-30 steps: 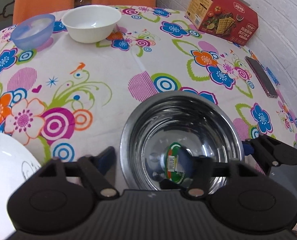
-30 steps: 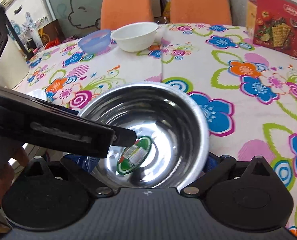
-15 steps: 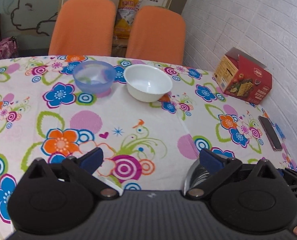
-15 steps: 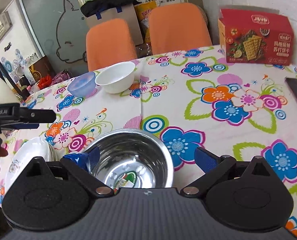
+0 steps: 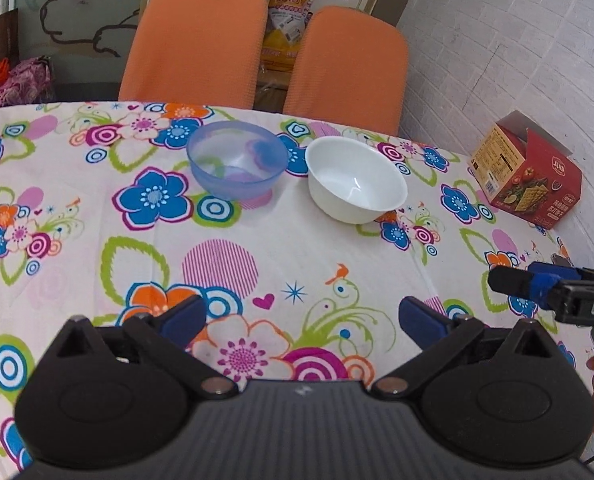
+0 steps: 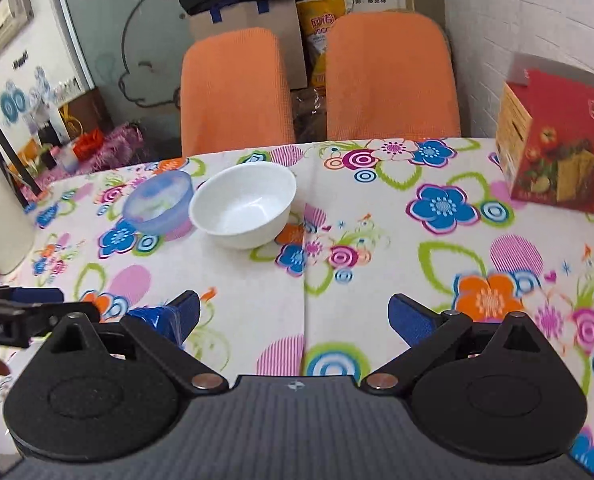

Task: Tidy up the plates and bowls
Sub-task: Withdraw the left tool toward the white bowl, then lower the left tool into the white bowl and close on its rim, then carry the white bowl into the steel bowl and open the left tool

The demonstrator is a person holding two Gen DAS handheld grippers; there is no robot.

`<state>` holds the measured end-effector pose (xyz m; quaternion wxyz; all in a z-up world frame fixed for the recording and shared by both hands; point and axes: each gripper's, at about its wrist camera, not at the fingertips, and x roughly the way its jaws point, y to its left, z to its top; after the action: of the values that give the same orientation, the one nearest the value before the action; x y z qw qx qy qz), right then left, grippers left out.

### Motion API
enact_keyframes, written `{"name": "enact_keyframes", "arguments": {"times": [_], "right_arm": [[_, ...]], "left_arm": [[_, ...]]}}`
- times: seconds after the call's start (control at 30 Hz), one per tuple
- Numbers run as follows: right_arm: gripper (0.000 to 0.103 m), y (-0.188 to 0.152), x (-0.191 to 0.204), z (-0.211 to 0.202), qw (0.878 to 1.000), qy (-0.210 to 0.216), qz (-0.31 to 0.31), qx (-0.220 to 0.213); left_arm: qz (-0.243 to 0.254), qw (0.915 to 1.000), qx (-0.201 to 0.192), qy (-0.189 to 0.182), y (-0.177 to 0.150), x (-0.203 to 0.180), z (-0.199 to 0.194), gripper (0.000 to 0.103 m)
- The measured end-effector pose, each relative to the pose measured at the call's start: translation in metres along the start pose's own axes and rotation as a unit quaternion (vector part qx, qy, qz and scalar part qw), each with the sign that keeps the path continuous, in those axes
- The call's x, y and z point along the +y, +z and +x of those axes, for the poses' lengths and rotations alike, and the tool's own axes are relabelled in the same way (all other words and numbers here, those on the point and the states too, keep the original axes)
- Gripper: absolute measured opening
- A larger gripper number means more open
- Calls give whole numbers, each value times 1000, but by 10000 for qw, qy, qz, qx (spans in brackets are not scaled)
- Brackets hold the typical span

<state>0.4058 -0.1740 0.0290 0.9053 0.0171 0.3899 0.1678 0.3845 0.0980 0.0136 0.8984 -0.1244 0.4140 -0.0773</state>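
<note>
L gripper (image 5: pixel 303 316) jaws apart w/ nothing between, R gripper (image 6: pixel 293 314) same, white bowl (image 5: pixel 356 180) upright on tablecloth (image 5: pixel 317 256), blue bowl (image 5: pixel 237 159) just beside it, red box (image 5: pixel 527 174) well apart from it

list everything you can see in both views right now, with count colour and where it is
blue bowl: 1, translucent blue, far side of table, left of the white one
white bowl: 1, white, far side, beside the blue one
tablecloth: 1, white with bright flowers, covers the table
cracker box: 1, red, flap open, right edge by the wall
chairs: 2, orange, behind the table
paper bag: 1, brown, behind the chairs
yellow packet: 1, between the chairs
brick wall: white, right
left gripper: black, blue pads, open, empty
right gripper: black, blue pads, open, empty
</note>
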Motion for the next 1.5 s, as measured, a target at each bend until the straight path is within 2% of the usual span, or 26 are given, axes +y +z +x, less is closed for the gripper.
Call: {"name": "enact_keyframes", "arguments": {"times": [0.2, 0.27, 0.33, 0.4, 0.5, 0.67, 0.73, 0.8, 0.97, 1.03, 1.1, 1.23, 1.33, 1.5], "right_arm": [[88, 27, -1, 47, 9993, -97, -229, 262], [88, 37, -1, 62, 9991, -88, -267, 308], [88, 49, 0, 77, 9989, -93, -306, 349], [88, 58, 2, 91, 9984, -132, -410, 360], [88, 68, 7, 110, 9974, -136, -628, 320], [88, 71, 11, 137, 9942, -155, -998, 361], [88, 71, 9, 144, 9932, -159, -1098, 343], [88, 72, 5, 147, 9934, -104, -1103, 313], [86, 76, 1, 156, 9936, -14, -1095, 274], [86, 75, 3, 160, 9921, 110, -1201, 345], [86, 70, 5, 159, 9891, 203, -1410, 378], [85, 66, 4, 149, 9851, 158, -1707, 157], [85, 67, 6, 149, 9842, 362, -1727, 148], [81, 64, 16, 158, 9813, 421, -1864, 236]], "left_arm": [[-27, 9997, 220, 34, 18, 1, 29, 101], [-248, 9992, 312, -68, 27, 3, 41, 101], [-744, 9959, 414, -293, 39, 8, 56, 101], [-1390, 9881, 499, -428, 51, 15, 70, 101], [-2256, 9716, 533, -479, 65, 24, 88, 101], [-2761, 9586, 678, -157, 75, 23, 110, 101], [-3011, 9504, 777, -94, 73, 24, 117, 96], [-3151, 9457, 782, -149, 72, 25, 121, 92], [-3151, 9462, 740, -24, 77, 20, 133, 89], [-3083, 9491, 651, 17, 82, 16, 138, 89], [-3112, 9477, 709, -74, 84, 13, 141, 89], [-3180, 9440, 789, -387, 80, 10, 143, 90], [-3088, 9478, 723, -342, 85, 6, 149, 86], [-2885, 9541, 746, -308, 91, 1, 155, 78]]}}
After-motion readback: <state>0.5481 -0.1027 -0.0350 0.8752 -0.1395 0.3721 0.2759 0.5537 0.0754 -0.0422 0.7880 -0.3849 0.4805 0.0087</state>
